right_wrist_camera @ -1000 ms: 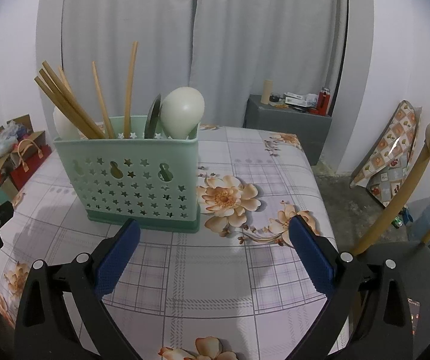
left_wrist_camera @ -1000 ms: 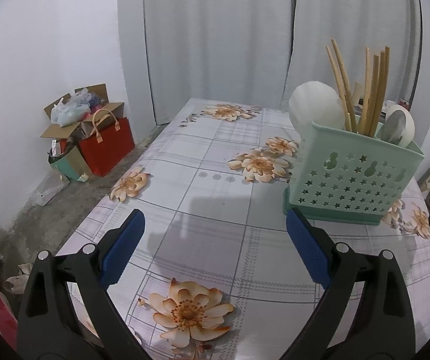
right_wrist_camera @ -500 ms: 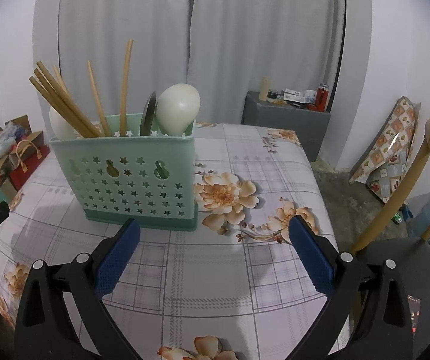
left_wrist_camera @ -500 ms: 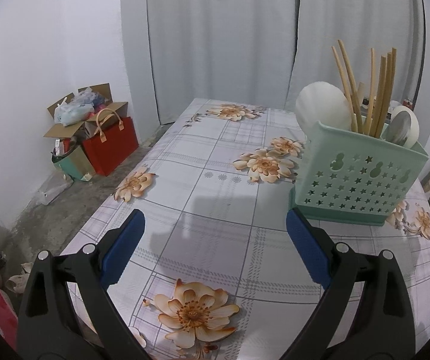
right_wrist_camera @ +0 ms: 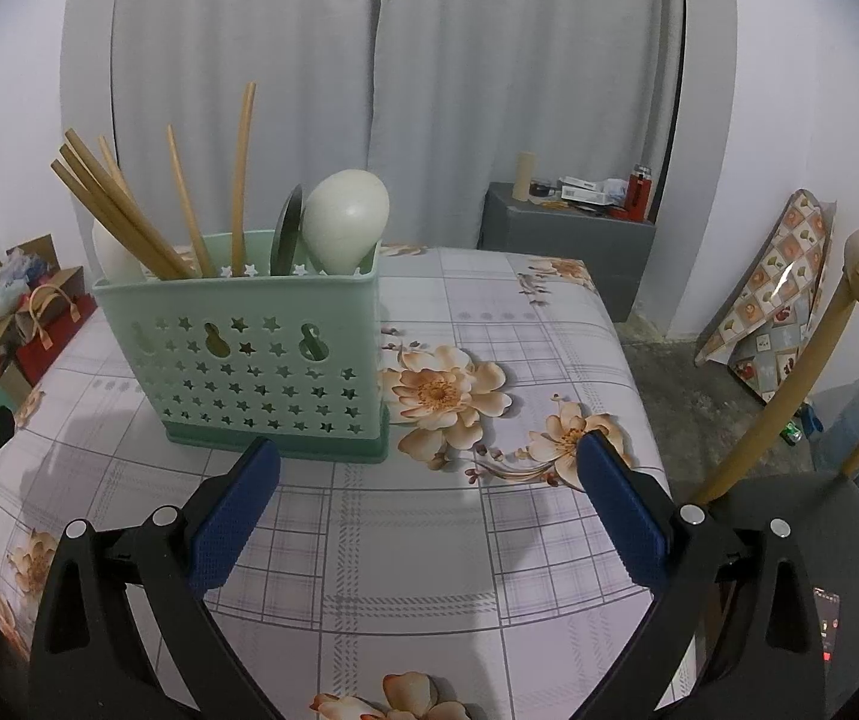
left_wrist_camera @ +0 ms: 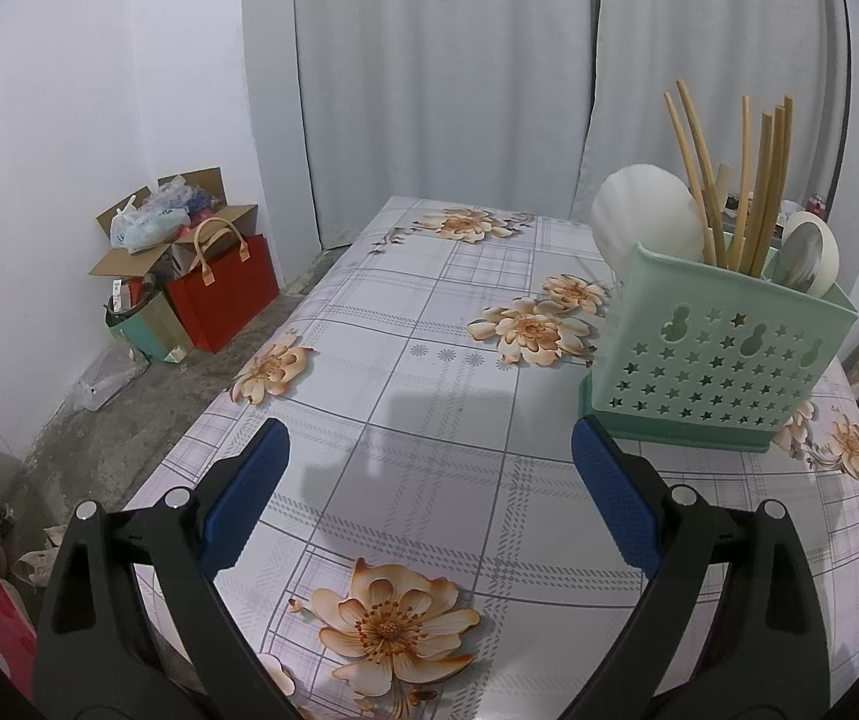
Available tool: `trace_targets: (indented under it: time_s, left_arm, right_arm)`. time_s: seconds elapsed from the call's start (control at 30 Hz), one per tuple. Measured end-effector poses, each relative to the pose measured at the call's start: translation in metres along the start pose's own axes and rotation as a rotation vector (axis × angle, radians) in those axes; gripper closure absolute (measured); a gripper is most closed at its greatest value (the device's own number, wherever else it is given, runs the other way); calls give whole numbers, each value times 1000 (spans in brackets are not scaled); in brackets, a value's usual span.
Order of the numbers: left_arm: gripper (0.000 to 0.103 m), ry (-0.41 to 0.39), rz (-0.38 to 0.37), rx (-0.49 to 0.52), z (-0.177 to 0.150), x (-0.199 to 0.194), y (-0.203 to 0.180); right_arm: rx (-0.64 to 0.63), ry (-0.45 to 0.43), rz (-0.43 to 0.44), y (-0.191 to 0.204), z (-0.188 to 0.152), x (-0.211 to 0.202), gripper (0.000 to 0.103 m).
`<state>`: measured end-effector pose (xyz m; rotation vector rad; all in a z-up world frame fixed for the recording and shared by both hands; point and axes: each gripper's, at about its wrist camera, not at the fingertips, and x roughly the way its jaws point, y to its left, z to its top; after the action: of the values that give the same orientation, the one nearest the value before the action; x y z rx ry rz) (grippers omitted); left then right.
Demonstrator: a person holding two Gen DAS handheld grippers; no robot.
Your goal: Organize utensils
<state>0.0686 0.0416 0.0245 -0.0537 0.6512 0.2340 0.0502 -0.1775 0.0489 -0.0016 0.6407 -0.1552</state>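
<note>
Both claws — left claw (left_wrist_camera: 429, 495), right claw (right_wrist_camera: 426, 501) — gape wide, holding nothing above the table (left_wrist_camera: 441, 420).

Your left tool (left_wrist_camera: 429, 468) hangs over the bench (left_wrist_camera: 429, 372) with its blue pads (left_wrist_camera: 243, 498) spread wide and nothing between them. Ahead and to your right, the green caddy (left_wrist_camera: 723, 360) stands upright on the flowered cloth, near the right pad but apart from it. It holds wooden chopsticks (left_wrist_camera: 747, 180), a white spoon (left_wrist_camera: 645, 216) at its left end, and a metal spoon (left_wrist_camera: 801, 255) against another white one at its right end. On the floor to your left sit a red bag (left_wrist_camera: 222, 294) and a cardboard box (left_wrist_camera: 153, 234).
</note>
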Motion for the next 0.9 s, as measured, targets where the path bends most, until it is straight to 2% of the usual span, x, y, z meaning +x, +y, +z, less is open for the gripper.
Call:
trace_targets:
  time_s: [0.9]
  left_arm:
    - [12, 3, 2, 0, 0, -1, 0]
  right_arm:
    - [2, 2, 0, 0, 0, 1, 7]
